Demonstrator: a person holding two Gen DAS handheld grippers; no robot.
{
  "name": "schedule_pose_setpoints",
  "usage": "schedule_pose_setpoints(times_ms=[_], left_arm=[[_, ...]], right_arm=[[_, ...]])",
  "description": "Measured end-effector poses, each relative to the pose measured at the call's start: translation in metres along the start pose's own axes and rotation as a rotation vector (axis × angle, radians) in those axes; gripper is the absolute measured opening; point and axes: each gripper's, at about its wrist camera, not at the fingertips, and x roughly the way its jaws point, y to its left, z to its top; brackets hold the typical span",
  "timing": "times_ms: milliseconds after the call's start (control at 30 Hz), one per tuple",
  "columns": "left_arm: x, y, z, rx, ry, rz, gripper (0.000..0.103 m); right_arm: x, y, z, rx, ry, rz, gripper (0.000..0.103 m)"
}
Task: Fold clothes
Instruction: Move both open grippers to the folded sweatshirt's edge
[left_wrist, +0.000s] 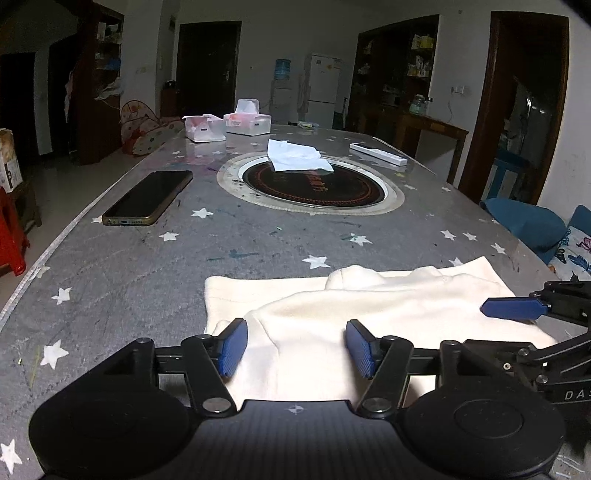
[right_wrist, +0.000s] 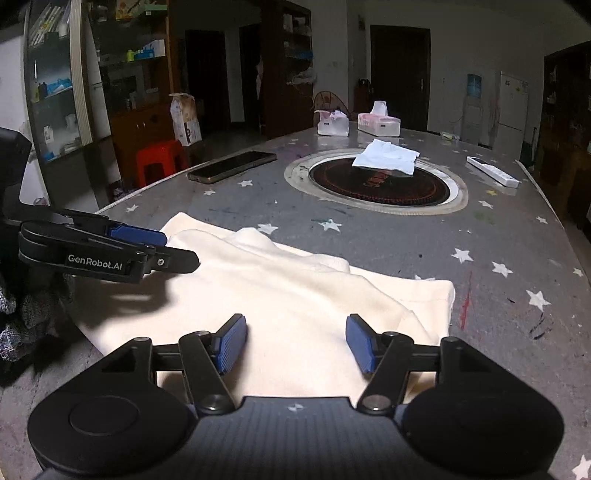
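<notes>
Your left gripper (left_wrist: 296, 349) stands about half open over the near edge of the cream garment (left_wrist: 369, 306), low in the frame; its blue pads do not press the cloth, so it holds nothing. Your right gripper (right_wrist: 296, 343) is the same, apart and empty above the folded garment (right_wrist: 295, 295). The garment lies on the grey star-patterned table (right_wrist: 406, 240). Behind it, upper centre, a white cloth (left_wrist: 297, 157), perhaps a tissue, rests on the round hob.

Phone (left_wrist: 147, 198), tissue boxes (left_wrist: 247, 122), remote (left_wrist: 378, 153)
</notes>
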Motion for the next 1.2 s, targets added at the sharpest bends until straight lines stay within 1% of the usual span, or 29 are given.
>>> schedule_pose_setpoints(times_ms=[233, 400, 533, 600, 733, 900, 967, 1133, 1200], left_arm=[[-0.006, -0.005, -0.005, -0.003, 0.006, -0.017, 0.063], [-0.016, -0.017, -0.014, 0.012, 0.006, -0.038, 0.064], [-0.021, -0.026, -0.020, 0.024, 0.005, -0.055, 0.067], [-0.023, -0.029, -0.020, 0.032, 0.003, -0.056, 0.067], [-0.032, -0.036, -0.019, 0.065, -0.007, -0.033, 0.067], [-0.044, -0.028, -0.018, 0.039, -0.040, -0.020, 0.067], [-0.046, -0.022, -0.018, 0.026, -0.044, -0.008, 0.067], [-0.039, -0.004, -0.022, -0.018, -0.011, 0.010, 0.067], [-0.039, 0.002, -0.023, -0.039, -0.003, 0.012, 0.067]], right_arm=[[-0.009, 0.000, -0.007, -0.007, 0.005, 0.001, 0.061], [-0.025, 0.000, -0.019, -0.003, -0.002, -0.001, 0.061], [-0.038, -0.001, -0.029, 0.001, -0.004, -0.005, 0.061], [-0.041, -0.002, -0.031, 0.009, -0.006, -0.005, 0.061], [-0.047, -0.001, -0.029, 0.023, -0.013, -0.010, 0.062], [-0.050, -0.004, -0.019, 0.065, -0.050, 0.013, 0.065], [-0.041, -0.008, -0.014, 0.075, -0.031, 0.004, 0.066], [-0.019, -0.019, -0.007, 0.106, 0.025, -0.006, 0.067], [-0.019, -0.017, -0.008, 0.098, 0.024, -0.008, 0.068]])
